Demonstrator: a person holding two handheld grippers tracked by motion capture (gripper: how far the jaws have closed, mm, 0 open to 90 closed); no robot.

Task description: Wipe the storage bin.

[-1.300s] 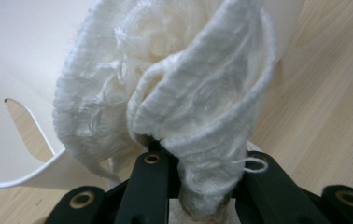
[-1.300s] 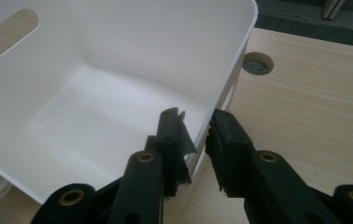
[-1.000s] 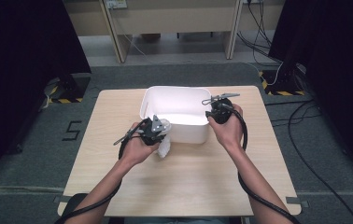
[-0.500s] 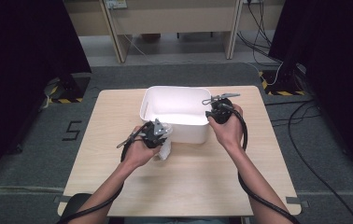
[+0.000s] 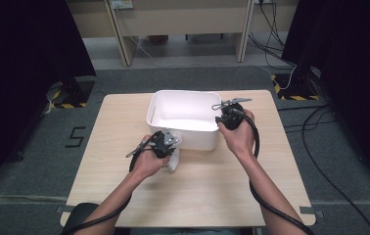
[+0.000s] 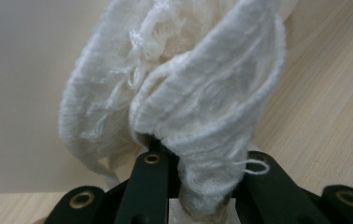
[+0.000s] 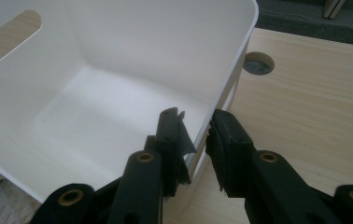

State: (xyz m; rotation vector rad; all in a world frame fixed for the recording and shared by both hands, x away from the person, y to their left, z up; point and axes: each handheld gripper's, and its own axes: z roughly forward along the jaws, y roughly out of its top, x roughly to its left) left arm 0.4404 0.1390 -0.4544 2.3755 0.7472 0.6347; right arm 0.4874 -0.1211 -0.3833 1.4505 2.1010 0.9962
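Note:
A white plastic bin [image 5: 197,139] stands in the middle of the wooden table [image 5: 119,122]. My left gripper [image 5: 166,143] is by its front left corner, shut on a bunched white knitted cloth [image 5: 173,159] that hangs down to the tabletop. In the left gripper view the cloth [image 6: 188,93] bulges out past the left gripper [image 6: 205,161], with the bin's wall behind it. My right gripper [image 5: 224,120] clamps the bin's right front rim. In the right gripper view the right gripper [image 7: 193,126] straddles the bin [image 7: 95,93] wall, one jaw inside and one outside.
A round cable hole [image 7: 258,63] sits in the table beyond the bin's corner. Open tabletop lies in front of the bin and to both sides. Dark curtains flank the table, cables [image 5: 320,127] trail on the floor at the right, and a desk frame [image 5: 242,29] stands behind.
My left gripper has sunk a little with the cloth, whose lower end now reaches the table. The right gripper and the bin have stayed put.

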